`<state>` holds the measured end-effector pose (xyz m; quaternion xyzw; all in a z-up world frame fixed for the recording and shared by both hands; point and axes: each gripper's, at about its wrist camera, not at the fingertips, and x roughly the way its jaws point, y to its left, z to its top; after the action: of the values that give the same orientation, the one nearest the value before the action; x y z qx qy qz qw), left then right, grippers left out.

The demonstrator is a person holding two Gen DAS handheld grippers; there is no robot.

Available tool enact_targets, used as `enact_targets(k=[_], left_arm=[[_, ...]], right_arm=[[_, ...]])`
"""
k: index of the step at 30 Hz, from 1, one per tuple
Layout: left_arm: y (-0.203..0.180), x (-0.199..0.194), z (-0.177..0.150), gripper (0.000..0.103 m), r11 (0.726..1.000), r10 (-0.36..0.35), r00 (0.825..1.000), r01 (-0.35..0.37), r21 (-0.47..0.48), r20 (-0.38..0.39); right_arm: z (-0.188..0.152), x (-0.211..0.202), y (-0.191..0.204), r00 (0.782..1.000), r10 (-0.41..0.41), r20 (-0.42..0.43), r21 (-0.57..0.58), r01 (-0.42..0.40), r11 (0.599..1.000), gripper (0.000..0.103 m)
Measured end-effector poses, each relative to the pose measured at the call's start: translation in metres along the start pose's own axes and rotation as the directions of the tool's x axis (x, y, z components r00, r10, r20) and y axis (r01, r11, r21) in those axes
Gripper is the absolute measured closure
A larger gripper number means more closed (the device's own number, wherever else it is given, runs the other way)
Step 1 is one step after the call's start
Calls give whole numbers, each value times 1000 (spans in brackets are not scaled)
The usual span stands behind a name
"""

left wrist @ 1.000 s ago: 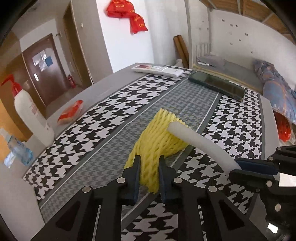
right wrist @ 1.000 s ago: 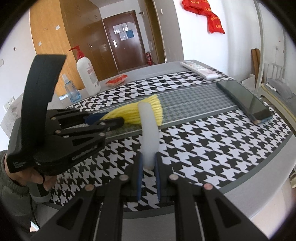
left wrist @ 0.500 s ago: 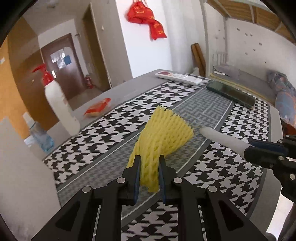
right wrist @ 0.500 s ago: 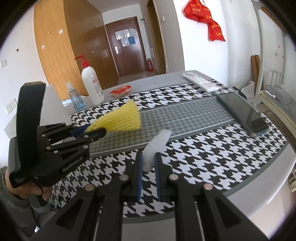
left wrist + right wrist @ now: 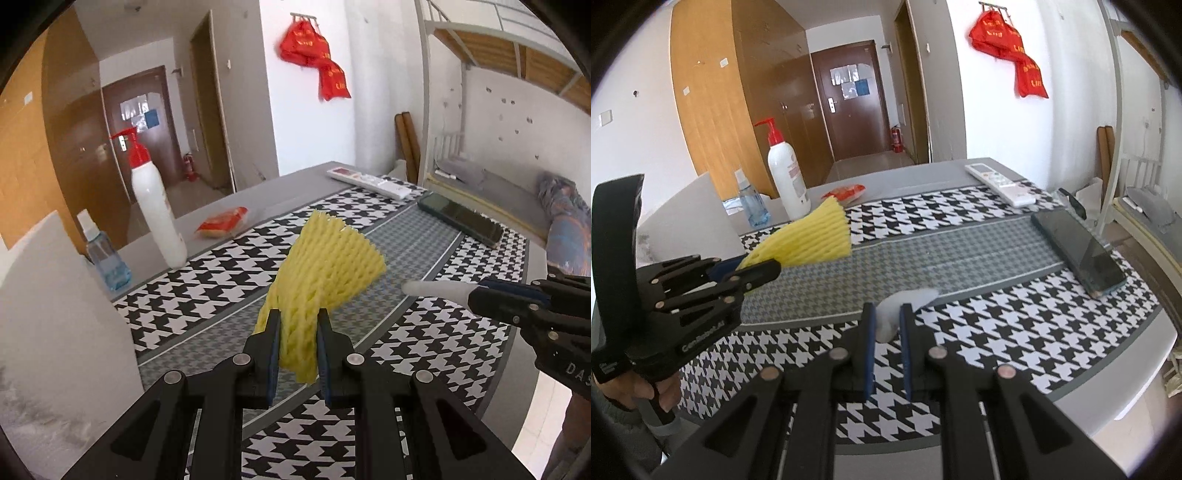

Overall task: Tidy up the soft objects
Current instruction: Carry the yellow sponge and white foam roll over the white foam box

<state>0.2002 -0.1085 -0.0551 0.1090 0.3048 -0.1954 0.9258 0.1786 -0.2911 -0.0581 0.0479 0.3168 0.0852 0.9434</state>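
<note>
- Left gripper (image 5: 297, 345): jaws clamped on the narrow end of the yellow foam net (image 5: 325, 273), held in the air above the houndstooth table (image 5: 229, 258), right of the pump bottle (image 5: 155, 214).
- Right gripper (image 5: 886, 328): jaws pinching the white foam stick (image 5: 905, 302), also up off the table, nearer than the net.
- Probably best: keep both squeezes gentle, carry level, avoid bumping the pump bottle, set both down side by side.
</note>
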Motion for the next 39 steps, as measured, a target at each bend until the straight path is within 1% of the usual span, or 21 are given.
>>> enact_targets(k=[14, 17, 19, 27, 29, 31, 34, 37, 39], left_arm=[[15, -33, 0, 84, 998, 24, 998, -21, -57, 66], [16, -35, -4, 84, 998, 21, 998, -17, -62, 67], [16, -35, -6, 84, 998, 21, 998, -17, -61, 64], [14, -31, -7, 84, 998, 4, 998, -1, -59, 59], [13, -31, -6, 84, 998, 2, 998, 2, -59, 59], [13, -31, -6, 84, 998, 3, 998, 0, -55, 59], [15, -31, -6, 84, 998, 4, 998, -1, -56, 59], [15, -30, -8, 84, 999, 3, 999, 0, -55, 54], [14, -29, -8, 84, 999, 5, 999, -2, -51, 53]], right_arm=[[10, -4, 9, 999, 5, 40, -36, -4, 999, 88], [4, -2, 9, 1000, 1, 16, -41, -1, 999, 88], [-3, 1, 8, 1000, 0, -15, -48, -1, 999, 87], [-22, 20, -1, 995, -15, -97, -28, 13, 1000, 87], [-25, 23, -2, 994, -13, -112, -18, 11, 1000, 82], [-27, 29, -4, 992, -15, -127, -23, 12, 1000, 81], [-30, 36, -7, 989, -11, -144, -21, 8, 1000, 78], [-31, 39, -6, 989, -4, -146, -23, 1, 1000, 76], [-30, 46, -10, 989, -1, -146, -22, -2, 1000, 65]])
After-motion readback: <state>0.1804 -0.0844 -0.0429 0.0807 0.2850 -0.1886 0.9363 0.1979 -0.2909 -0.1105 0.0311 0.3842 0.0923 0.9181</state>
